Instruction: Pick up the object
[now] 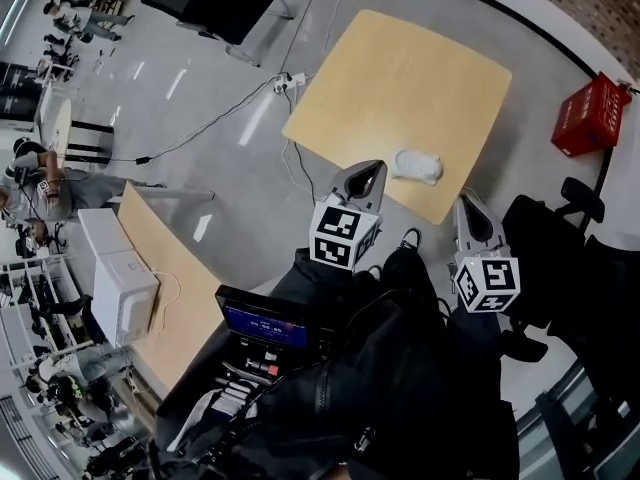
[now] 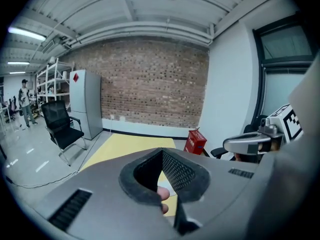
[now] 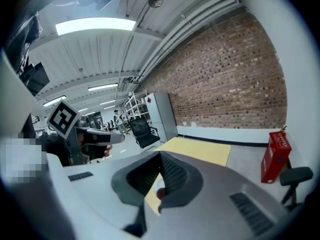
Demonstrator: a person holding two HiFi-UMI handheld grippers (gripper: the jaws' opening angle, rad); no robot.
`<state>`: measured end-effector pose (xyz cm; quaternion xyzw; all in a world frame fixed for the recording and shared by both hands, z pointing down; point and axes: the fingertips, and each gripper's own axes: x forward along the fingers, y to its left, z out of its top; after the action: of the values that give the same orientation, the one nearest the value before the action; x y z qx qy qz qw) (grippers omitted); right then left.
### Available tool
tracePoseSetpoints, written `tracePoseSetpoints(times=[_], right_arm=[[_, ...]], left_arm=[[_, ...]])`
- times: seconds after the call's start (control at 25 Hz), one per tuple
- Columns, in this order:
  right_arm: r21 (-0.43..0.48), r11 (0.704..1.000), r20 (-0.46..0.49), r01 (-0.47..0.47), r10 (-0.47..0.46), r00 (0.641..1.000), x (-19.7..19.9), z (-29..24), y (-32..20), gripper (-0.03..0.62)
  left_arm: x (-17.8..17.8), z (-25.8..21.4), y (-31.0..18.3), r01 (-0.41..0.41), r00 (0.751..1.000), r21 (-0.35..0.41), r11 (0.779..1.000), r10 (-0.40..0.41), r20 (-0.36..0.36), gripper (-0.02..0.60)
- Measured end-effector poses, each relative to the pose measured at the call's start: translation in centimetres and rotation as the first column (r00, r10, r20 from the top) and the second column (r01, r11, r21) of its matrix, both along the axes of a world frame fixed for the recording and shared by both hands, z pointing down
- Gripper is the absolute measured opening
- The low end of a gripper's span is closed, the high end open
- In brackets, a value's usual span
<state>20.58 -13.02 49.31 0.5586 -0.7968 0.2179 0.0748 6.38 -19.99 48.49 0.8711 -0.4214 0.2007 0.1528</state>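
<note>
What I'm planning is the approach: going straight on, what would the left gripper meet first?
The left gripper would probably meet the yellow table first, beside the white object; depth is unclear.

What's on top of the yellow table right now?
One white object lies on the table, close to its near edge; nothing else shows on it. The left gripper covers a small strip of that edge, so that bit is unseen.

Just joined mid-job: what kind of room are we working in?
Probably an open lab or workshop-style office: a bare brick wall, metal shelves, a black office chair, and cables running over the grey floor beside the wooden table.
</note>
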Motion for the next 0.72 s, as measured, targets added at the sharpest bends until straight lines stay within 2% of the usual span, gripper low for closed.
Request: tracePoseSetpoints(times=[0.32,0.52,0.72], right_arm=[[-0.084,0.996,0.011,0.039,-0.038,0.999,1.3,4.5,-2.4,0.003],[-0.152,0.986,-0.017,0.07,-0.073,0.997,0.5,7.7,-2.6,0.003],[-0.217,0.97,-0.056,0.108,-0.122,0.991,-1.2,10.4,-2.2,0.005]], left_arm=[[0.0,4.1,-1.3,0.034,0.998,-0.106,0.994,-0.028,0.054,-0.002],[-0.7,7.2,-1.3,0.059,0.998,-0.197,0.979,-0.05,0.049,-0.003],[-1.8,10.9,-0.9,0.047,0.997,-0.275,0.96,-0.028,0.074,-0.002]])
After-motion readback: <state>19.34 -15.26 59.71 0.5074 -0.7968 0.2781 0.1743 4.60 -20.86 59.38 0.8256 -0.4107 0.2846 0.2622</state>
